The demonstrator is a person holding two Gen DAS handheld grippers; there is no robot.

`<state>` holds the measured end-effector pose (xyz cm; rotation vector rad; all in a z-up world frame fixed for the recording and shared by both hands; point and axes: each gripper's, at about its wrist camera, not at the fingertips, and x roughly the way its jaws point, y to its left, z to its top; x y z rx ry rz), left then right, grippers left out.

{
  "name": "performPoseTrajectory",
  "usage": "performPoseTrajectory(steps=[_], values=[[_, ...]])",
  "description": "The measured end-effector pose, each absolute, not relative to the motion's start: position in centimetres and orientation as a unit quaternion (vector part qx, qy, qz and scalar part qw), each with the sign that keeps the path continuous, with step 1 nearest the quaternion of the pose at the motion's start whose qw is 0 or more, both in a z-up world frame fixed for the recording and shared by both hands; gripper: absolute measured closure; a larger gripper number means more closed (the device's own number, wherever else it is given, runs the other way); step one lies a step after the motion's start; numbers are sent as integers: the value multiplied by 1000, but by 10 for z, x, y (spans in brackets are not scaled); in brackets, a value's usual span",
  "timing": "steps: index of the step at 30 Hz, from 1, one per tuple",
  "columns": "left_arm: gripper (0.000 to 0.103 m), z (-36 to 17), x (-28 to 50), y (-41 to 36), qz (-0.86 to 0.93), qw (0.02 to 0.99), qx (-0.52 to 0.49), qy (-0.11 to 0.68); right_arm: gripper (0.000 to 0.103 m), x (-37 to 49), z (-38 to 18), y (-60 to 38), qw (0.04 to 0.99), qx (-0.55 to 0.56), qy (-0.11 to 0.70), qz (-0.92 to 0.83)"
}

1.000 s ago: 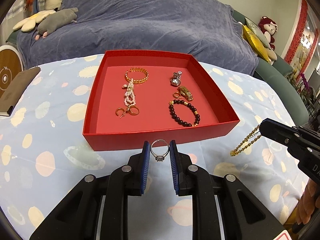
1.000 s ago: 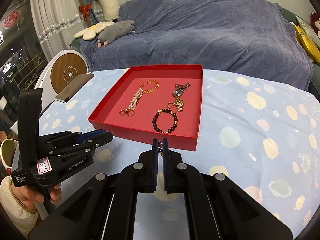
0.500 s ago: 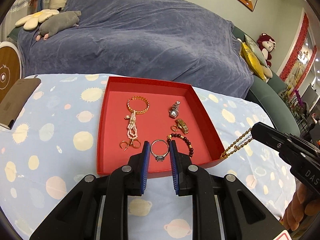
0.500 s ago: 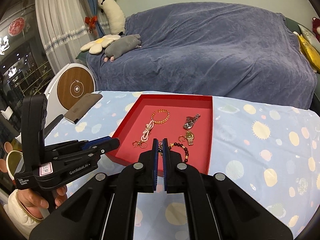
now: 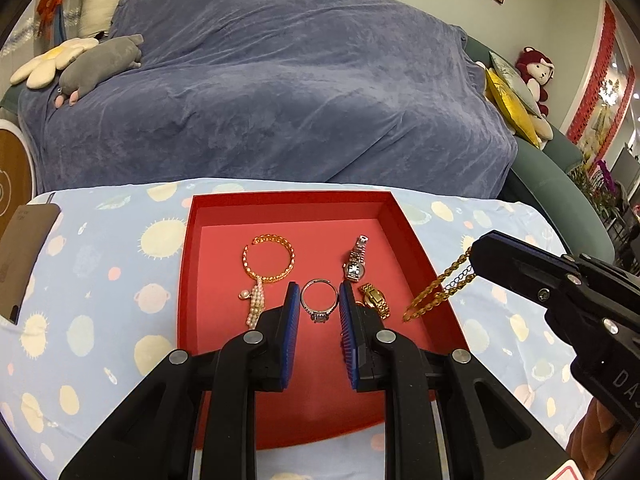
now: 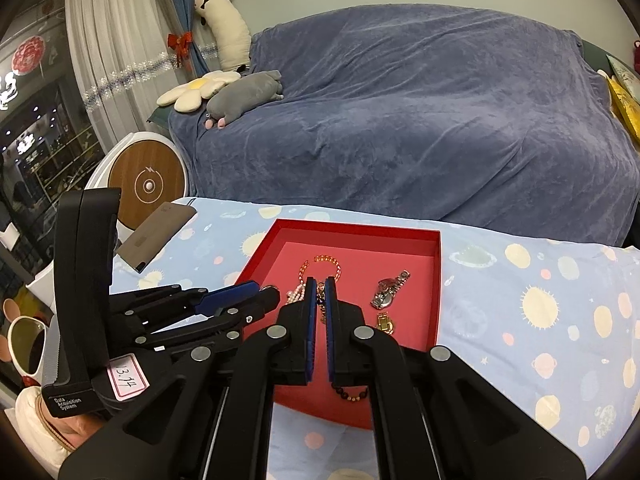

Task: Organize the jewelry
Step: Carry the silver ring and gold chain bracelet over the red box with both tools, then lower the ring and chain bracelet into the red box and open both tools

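A shallow red box (image 5: 188,280) lies open on the table. Inside, at the back left, a gold bangle (image 5: 268,258) lies flat, a pearl strand (image 5: 256,304) trailing from it. To the right lie a silver watch (image 5: 355,264) and, nearer, a gold watch (image 5: 374,300). A silver ring (image 5: 319,302) with a stone (setting hanging down) is upright, pinched between blue pads above the box. A gold chain (image 5: 436,290) dangles over the box's right wall. A dark bead bracelet (image 6: 352,394) lies near the front.
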<state>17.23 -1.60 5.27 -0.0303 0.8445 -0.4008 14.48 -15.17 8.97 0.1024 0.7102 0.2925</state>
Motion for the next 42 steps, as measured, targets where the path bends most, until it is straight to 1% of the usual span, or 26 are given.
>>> performPoseTrajectory(steps=[7,11,22,42], values=[[86,39,202,-26,-185,890,-6,417,100,174,71,-144,921,40,361,142],[86,25,218,-23,-183,882,-14,435,100,190,55,-145,915,48,376,138],[86,-1,241,-26,-183,867,-23,463,100,215,21,-148,903,53,406,129],[84,4,243,-18,-162,867,-38,470,100,222,18,-146,900,58,411,135]])
